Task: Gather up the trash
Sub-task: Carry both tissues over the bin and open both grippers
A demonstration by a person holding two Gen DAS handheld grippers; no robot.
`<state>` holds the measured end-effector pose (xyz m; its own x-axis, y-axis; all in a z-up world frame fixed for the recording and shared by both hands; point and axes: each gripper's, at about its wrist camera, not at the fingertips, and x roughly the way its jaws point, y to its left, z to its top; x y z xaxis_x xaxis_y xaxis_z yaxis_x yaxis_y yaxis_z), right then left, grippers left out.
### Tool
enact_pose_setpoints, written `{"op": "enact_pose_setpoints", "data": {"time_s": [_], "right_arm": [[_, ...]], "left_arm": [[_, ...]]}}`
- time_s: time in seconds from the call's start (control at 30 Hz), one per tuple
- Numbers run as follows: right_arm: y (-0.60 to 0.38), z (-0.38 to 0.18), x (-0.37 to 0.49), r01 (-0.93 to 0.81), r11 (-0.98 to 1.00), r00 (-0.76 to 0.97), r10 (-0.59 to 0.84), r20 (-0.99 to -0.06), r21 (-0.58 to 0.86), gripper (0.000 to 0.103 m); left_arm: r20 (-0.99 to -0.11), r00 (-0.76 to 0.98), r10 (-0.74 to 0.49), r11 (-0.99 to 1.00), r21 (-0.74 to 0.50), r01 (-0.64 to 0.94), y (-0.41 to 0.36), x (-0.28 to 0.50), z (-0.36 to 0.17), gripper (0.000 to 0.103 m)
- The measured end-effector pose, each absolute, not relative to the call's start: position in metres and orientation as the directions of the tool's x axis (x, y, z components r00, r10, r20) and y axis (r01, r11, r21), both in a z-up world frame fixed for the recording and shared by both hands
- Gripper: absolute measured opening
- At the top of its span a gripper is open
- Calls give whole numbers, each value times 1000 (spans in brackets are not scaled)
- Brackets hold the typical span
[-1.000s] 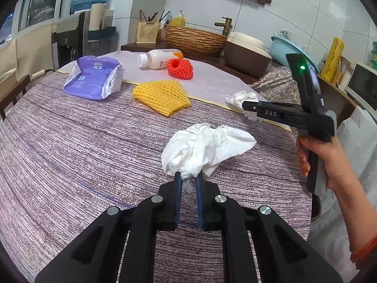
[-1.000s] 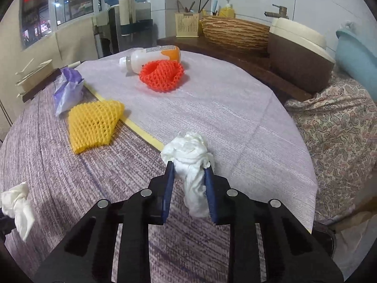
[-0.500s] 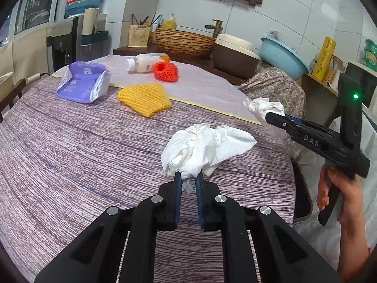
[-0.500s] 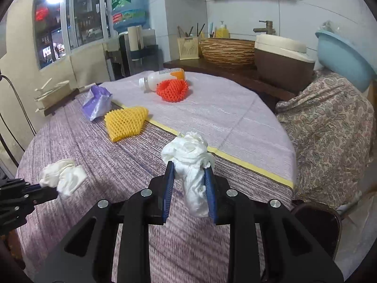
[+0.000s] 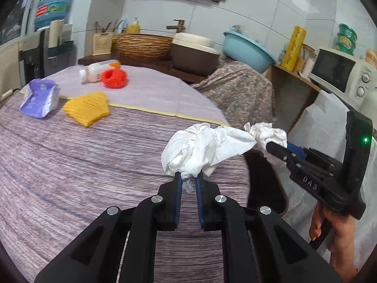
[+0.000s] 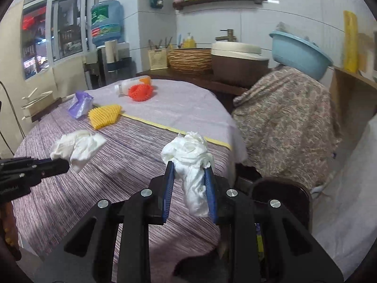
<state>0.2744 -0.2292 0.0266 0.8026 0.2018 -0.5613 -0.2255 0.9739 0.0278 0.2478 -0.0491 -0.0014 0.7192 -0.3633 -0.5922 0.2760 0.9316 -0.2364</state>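
My left gripper [image 5: 188, 179] is shut on a crumpled white tissue [image 5: 205, 147], held above the right edge of the round table [image 5: 70, 160]. My right gripper [image 6: 189, 173] is shut on a second white tissue wad [image 6: 188, 155], past the table's right edge; it also shows in the left wrist view as the right gripper [image 5: 271, 145] with its wad [image 5: 265, 131]. The left gripper [image 6: 63, 164] and its tissue [image 6: 75, 145] appear at the left of the right wrist view. Still on the table lie a yellow foam net [image 5: 88, 108], a red foam net [image 5: 115, 77], a white bottle [image 5: 99, 70] and a purple packet [image 5: 38, 99].
A dark round bin [image 6: 280, 193] stands low beside the table, right of my right gripper. A floral-covered object [image 6: 287, 118] and a blue basin [image 6: 299, 52] lie beyond it. A white bag [image 6: 348, 200] hangs at the far right. A counter with a basket [image 5: 143, 46] runs behind.
Both grippers have carried their tissues rightward, from over the table towards its right edge. The right gripper's wad now hangs past the edge, near the dark bin.
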Motion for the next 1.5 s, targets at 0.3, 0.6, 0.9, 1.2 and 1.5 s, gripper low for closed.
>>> {"op": "enact_pose_setpoints", "data": {"time_s": [0.3, 0.6, 0.9, 1.2, 1.5], "right_arm": [[-298, 6, 252, -69, 997, 806, 83, -586, 45, 26], [-363, -43, 253, 91, 992, 751, -9, -660, 90, 26], [-398, -112, 272, 186, 976, 671, -41, -740, 114, 27], [-421, -148, 273, 261, 952, 625, -42, -779, 159, 51], [-417, -134, 241, 266, 959, 641, -99, -761, 100, 58]], "left_arm": [[-584, 673, -454, 887, -228, 402, -111, 251, -2, 12], [-595, 604, -530, 821, -181, 542, -177, 252, -4, 12], [-635, 505, -585, 767, -232, 598, -219, 269, -26, 12], [-686, 449, -572, 756, -228, 614, -250, 286, -52, 12], [-733, 404, -548, 752, -219, 622, -280, 311, -77, 12]]}}
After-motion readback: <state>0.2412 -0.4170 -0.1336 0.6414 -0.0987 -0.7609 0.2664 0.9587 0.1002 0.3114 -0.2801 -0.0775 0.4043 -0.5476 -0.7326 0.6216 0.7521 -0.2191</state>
